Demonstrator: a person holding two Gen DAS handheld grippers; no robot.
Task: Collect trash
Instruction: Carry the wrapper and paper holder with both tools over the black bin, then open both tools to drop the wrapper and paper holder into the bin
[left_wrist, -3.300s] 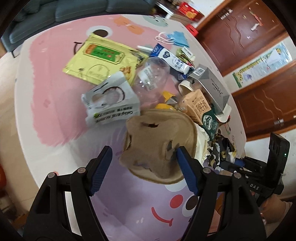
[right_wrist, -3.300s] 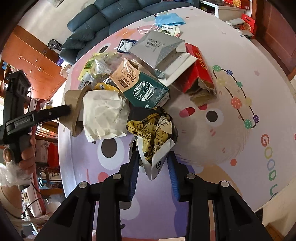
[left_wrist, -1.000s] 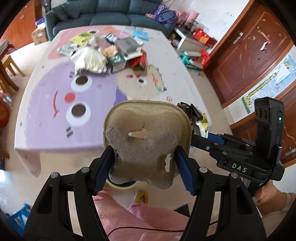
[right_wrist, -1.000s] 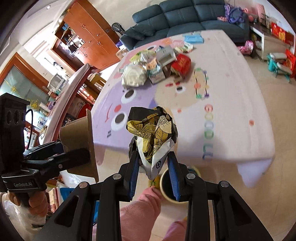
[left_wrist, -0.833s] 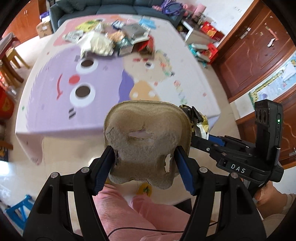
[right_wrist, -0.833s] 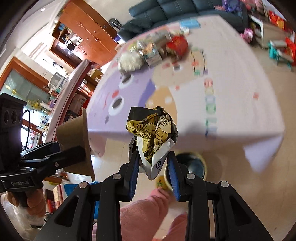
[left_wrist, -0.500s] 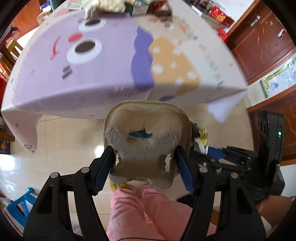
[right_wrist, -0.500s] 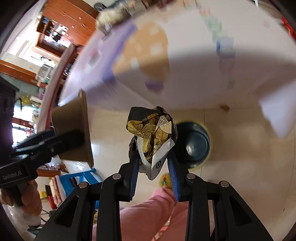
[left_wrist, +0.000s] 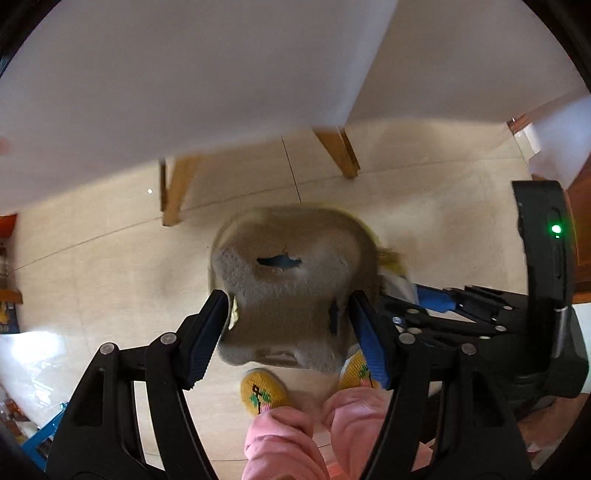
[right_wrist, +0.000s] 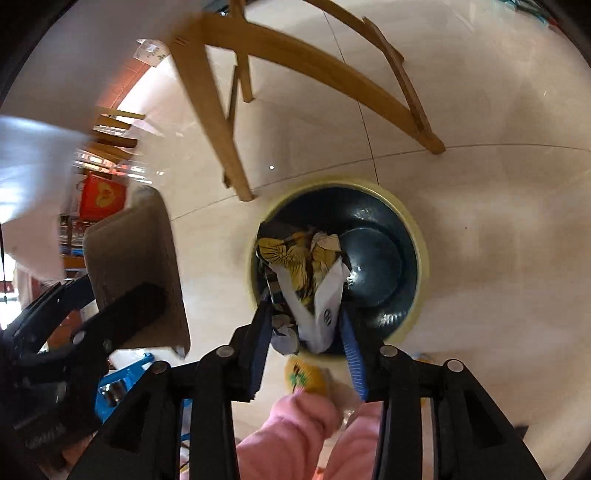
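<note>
Both grippers have swung off the table and down toward the floor; the bin (right_wrist: 384, 258) now sits directly under the right gripper (right_wrist: 306, 328), so the drop looks imminent. Right gripper clamps the flowered wrapper (right_wrist: 306, 266), long axis pointing away toward the bin mouth. Left gripper (left_wrist: 291, 325) grips the brown pulp tray (left_wrist: 291, 273) by its sides, broad face toward the camera, over the floor beside the bin.

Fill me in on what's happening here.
A person is clearing trash with two handheld grippers. The left gripper clamps a torn brown pulp cup tray. The right gripper is shut on a crumpled flower-print wrapper, held above a yellow-rimmed trash bin standing on the tiled floor. Neither piece has been dropped yet.
</note>
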